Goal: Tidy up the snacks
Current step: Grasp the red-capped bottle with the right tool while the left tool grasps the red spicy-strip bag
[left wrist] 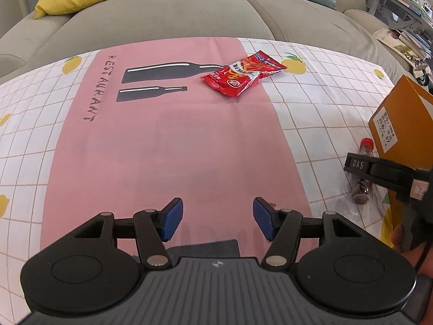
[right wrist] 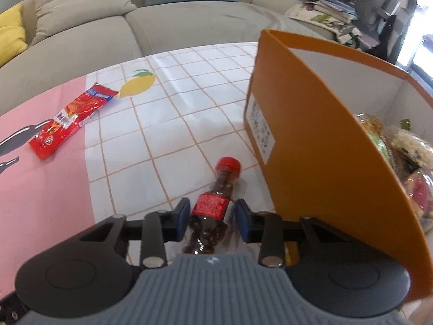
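Bottle [right wrist: 213, 211], small, clear, red-capped and red-labelled, full of dark pieces, lies on its side on the table [right wrist: 173, 124], cap pointing away, just left of the orange box [right wrist: 319, 146]. The right hand-held gripper [right wrist: 212, 220] straddles its middle: the left blue pad touches the label, while the right pad stands close to the bottle, and I cannot tell for sure whether it presses. With no earlier view given, I read it as grasping the bottle, which rests on the checked cloth.

The box stands open at the right; wrapped snacks [right wrist: 406, 146] lie inside it, and a white label is stuck on its near wall.

A red packet [left wrist: 242, 73] lies flat at the far side, across the edge where the pink runner [left wrist: 173, 146] meets the white lemon-print cloth, well apart from the bottle and box.

The left hand-held gripper [left wrist: 217, 220] hangs over the bare pink runner at the near edge, released, its blue pads wide apart with nothing between them. A sofa [left wrist: 162, 16] with cushions lies beyond the table.
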{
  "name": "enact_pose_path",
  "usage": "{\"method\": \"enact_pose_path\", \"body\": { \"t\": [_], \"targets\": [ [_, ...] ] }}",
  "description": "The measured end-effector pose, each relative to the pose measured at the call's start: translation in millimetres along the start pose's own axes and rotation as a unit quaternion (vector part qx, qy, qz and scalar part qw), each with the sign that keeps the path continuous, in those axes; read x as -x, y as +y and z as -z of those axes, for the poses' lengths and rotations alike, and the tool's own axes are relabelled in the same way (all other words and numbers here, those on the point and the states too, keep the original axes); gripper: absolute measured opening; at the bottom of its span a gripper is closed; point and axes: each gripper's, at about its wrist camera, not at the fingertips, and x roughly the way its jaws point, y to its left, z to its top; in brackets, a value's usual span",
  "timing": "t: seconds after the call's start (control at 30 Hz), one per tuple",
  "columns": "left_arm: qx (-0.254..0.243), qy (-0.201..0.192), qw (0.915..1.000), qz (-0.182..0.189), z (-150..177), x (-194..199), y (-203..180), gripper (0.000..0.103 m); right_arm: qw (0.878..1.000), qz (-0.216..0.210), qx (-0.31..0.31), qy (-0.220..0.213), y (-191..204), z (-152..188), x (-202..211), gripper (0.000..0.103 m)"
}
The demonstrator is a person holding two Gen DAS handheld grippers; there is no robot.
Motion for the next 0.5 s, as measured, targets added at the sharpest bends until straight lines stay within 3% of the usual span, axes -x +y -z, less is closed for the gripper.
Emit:
{"method": "enact_pose_path", "body": {
  "t": [0.27, 0.5],
  "targets": [
    [-0.018, -0.037, 0.9989, 0.022, -29, -16, -3, 0.070, 0.996, -0.073, 0.056, -0.001, 11, -9, -6, 0.031],
    [-0.118, -0.084, 0.9887, 0.040, -80, -47, -16, 0.075, 0.989, -0.113, 0.093, 0.004, 19, -24, -17, 0.031]
  ]
}}
